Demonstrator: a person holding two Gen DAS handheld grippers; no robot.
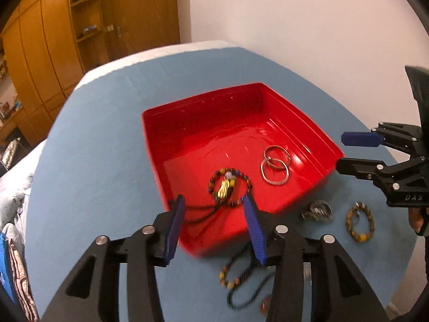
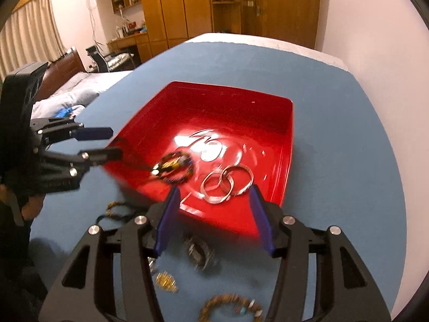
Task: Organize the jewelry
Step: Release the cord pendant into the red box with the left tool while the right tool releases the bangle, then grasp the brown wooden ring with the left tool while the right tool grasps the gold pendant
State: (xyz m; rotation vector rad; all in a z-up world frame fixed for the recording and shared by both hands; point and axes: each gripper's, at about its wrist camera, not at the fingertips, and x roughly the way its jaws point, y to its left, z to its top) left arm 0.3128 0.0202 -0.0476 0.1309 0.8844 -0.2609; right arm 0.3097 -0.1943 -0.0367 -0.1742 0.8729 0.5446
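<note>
Both grippers' jaws stand apart, empty; left gripper (image 1: 214,204) hides part of a blurred beaded necklace (image 1: 241,276).

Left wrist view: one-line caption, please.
Open left tongs hover over beaded bracelet and two silver bangles in red tray.

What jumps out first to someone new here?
The red tray in the middle of the blue cloth, glossy and glaring. Inside it lie a beaded bracelet near the front and two linked silver rings to its right. Both grippers, left and right, hover at the near rim, fingers apart and holding nothing, with more bracelets loose on the cloth.
</note>
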